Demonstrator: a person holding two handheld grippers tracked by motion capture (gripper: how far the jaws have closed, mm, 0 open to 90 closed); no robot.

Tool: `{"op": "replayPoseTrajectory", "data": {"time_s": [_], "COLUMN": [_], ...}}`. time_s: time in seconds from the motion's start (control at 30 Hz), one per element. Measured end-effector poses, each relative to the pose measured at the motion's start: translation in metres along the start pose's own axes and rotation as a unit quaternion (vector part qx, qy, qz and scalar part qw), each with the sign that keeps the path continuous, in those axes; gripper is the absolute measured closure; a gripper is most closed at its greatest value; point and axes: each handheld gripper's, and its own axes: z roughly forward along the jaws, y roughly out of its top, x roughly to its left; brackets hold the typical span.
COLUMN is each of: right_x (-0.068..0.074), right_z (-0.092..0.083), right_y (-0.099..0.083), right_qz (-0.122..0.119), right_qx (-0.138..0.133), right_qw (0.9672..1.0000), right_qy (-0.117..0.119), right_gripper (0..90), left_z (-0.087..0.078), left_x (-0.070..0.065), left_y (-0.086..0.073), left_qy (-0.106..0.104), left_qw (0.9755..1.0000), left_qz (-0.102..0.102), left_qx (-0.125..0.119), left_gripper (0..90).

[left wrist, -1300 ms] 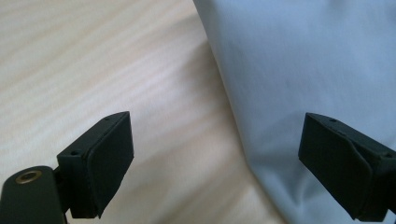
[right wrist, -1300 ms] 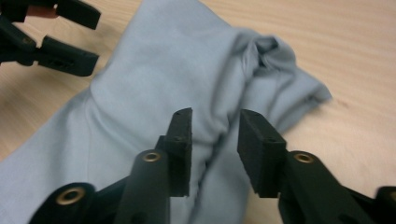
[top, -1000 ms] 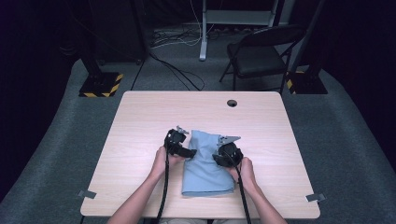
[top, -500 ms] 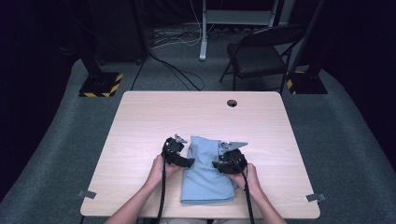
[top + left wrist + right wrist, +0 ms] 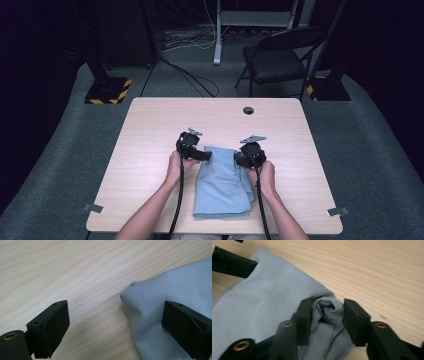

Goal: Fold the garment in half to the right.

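Pinching, it seems, the cloth (image 5: 274,302), right tool (image 5: 325,315) angled low.

Cloth (image 5: 222,185) on table (image 5: 150,130), between grippers; chair (image 5: 280,55) behind.

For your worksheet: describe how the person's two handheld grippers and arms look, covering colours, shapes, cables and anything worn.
Both the left gripper and the right gripper are black, each topped by a grey three-cornered plate. A black cable trails from each back along the forearm. Close up, the jaws are flat, blocky black pads with small screw holes, on arms with brass-coloured rivets. The forearms are bare, with no sleeves or gloves in sight.
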Motion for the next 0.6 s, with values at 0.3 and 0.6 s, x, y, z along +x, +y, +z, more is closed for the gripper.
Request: {"op": "replayPoseTrajectory", "data": {"time_s": [0.3, 0.6], "right_x": [-0.013, -0.038], "right_z": [-0.004, -0.002], "right_y": [-0.01, -0.022], "right_qz": [0.035, 0.11], "right_qx": [-0.029, -0.053], "right_qw": [0.9989, 0.9921], "right_qy": [-0.01, 0.03], "right_gripper": [81.5, 72.1], "left_z": [0.008, 0.007], "left_x": [0.004, 0.007], "left_y": [-0.008, -0.012], "left_qy": [0.008, 0.017], "left_qw": [0.9999, 0.9998], "left_qz": [0.004, 0.005], "left_qx": [0.007, -0.002], "left_gripper": [9.9, 10.5]}}
